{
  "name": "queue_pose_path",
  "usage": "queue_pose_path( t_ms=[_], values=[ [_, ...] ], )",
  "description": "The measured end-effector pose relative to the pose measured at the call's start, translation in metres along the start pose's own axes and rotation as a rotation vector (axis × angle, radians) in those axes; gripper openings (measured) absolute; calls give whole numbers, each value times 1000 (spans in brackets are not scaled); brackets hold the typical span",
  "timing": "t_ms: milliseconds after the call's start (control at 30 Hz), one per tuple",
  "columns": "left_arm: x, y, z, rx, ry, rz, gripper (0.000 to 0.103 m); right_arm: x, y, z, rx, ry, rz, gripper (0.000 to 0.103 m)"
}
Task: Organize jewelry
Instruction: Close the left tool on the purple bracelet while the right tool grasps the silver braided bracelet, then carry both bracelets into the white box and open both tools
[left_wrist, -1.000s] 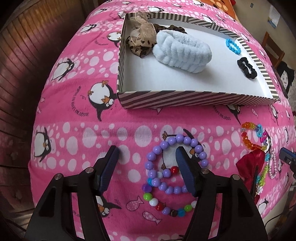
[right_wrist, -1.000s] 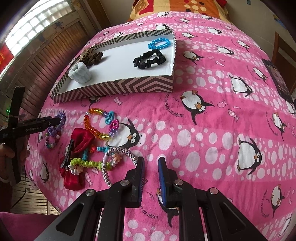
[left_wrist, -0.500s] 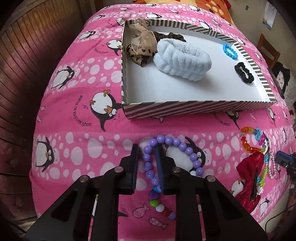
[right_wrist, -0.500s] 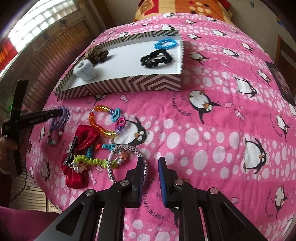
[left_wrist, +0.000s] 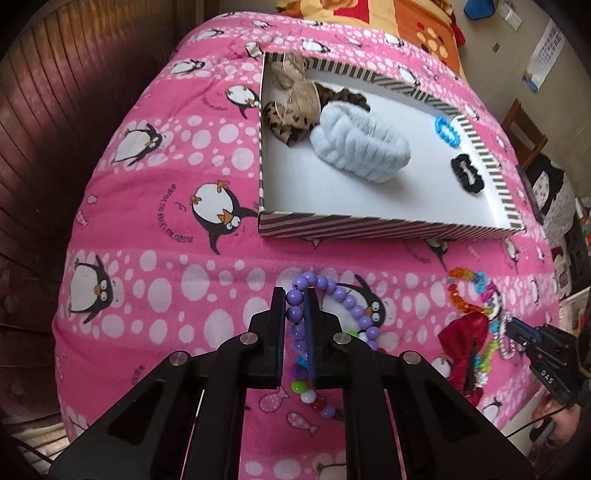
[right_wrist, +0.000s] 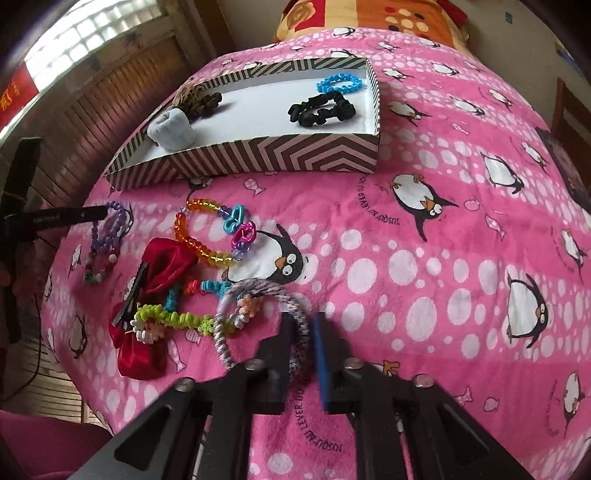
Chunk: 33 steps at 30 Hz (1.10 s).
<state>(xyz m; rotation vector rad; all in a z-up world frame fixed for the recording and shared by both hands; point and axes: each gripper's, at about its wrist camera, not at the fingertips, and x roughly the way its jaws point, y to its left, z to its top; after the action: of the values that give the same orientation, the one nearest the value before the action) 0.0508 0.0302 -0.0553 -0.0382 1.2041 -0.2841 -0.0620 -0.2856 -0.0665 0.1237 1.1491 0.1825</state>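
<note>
Pick step, both hands. Left gripper (left_wrist: 295, 314) is clamped on the purple bead bracelet (left_wrist: 334, 291), low over the bed (left_wrist: 166, 229). Right gripper (right_wrist: 304, 332): fingers closed on the braided hair tie (right_wrist: 258, 291), which lies in the pile near the red bow (right_wrist: 166, 258). Next, probably: lift both clear without snagging neighbours, carry them over the tray (left_wrist: 369, 225) wall, then release inside.

Left gripper (left_wrist: 295, 306): matte black angular frame, triangular cut-outs in the linkage arms, four round silver screw heads, dark blue pad on one finger. Right gripper (right_wrist: 303, 325): same black frame and silver screws, bright blue pad facing inward. White lettering printed along each gripper's side.
</note>
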Motion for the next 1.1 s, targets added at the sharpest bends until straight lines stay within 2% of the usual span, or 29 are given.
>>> queue_pose_path(
  t_ms=[400,767,1100],
  values=[
    [-48,-17,10,10,-92,-60,8,-49,3,29,-6,-134,13,7],
    [-75,-39,27,50,-150,-70,8,-55,4,55,-12,-175,8,7],
    [-73,-87,54,131,-170,-81,8,-45,2,88,-39,-172,3,7]
  ],
)
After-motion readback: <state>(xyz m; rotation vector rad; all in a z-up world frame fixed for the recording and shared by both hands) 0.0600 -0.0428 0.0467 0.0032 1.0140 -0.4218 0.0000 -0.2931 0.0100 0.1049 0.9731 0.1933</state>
